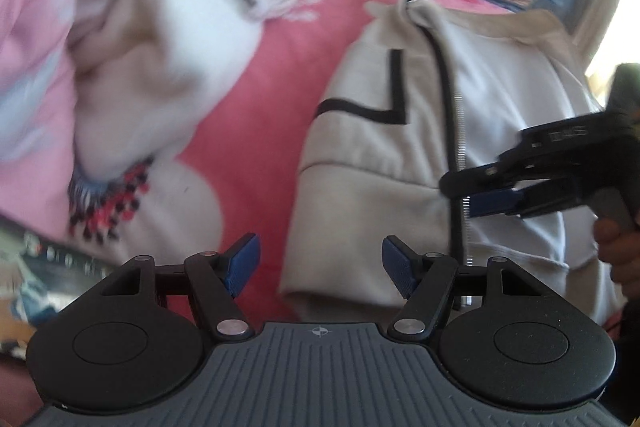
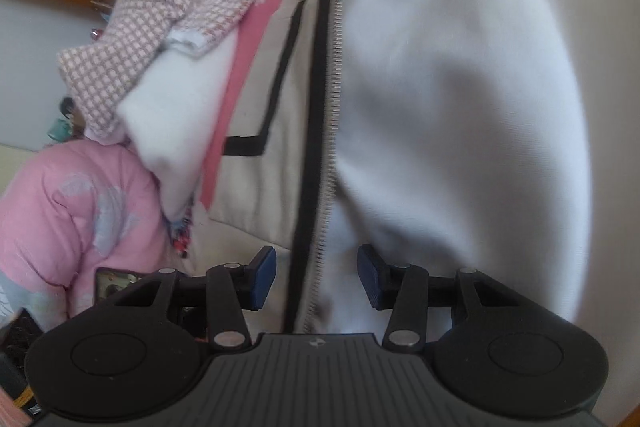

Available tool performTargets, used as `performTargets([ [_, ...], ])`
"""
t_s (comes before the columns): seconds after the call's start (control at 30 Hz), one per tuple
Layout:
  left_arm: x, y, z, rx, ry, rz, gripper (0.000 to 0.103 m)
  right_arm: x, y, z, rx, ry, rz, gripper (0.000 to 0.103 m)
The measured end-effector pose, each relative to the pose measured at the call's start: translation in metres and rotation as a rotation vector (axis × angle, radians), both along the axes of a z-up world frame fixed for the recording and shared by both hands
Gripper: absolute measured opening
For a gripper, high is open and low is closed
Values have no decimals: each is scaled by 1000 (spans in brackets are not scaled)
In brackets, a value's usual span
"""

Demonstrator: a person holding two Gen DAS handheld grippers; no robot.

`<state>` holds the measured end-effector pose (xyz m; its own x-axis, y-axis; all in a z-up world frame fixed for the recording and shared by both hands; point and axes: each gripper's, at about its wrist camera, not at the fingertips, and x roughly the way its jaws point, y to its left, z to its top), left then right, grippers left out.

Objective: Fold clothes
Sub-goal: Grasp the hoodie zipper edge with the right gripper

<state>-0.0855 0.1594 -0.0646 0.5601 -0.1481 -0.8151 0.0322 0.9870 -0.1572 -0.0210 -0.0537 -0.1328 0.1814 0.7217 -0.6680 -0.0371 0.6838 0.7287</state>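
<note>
Left gripper [image 1: 320, 267]: jaws apart, holding nothing, poised over the pink bedspread [image 1: 256, 131].
Right gripper [image 2: 316, 277]: jaws apart, the zip edge of the cream jacket [image 2: 440, 87] lying between the blue pads [image 2: 264, 277], not pinched.
Jacket: spread flat, black-trimmed zipper [image 2: 332, 99] running straight ahead of the right tool; ahead and right of the left tool.
Hand [image 1: 616, 247]: grips the right tool's handle, far right of the left tool.
Heap: checked cloth [image 2: 168, 27] on white cloth [image 2: 176, 115], beyond, left of both tools.
</note>
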Motion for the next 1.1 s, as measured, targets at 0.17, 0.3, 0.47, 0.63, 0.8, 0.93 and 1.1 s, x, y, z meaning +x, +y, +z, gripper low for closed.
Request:
performTargets([
  [0.17,-3,13,-5,-52,24,55,68,-8,6,-7,37,-2,-5,42],
  [0.3,-8,16,-6,-104,11,86,68,-15,10,-12,51,-21,-16,18],
  [0.47,-23,26,12,-239,-101,120,68,-11,-1,9,187,-114,-51,6],
  [0.63,-31,33,32,-265,-207,110,68,-2,-68,72,252,-292,-213,6],
  [0.8,-9,20,16,-200,-139,99,68,-13,-147,139,247,-471,-359,6],
  [0.93,14,1,-2,-172,-63,21,68,-24,-180,150,257,-507,-439,6],
  [1.1,37,-22,-25,-241,75,-106,68,-37,-215,158,267,-539,-531,6],
])
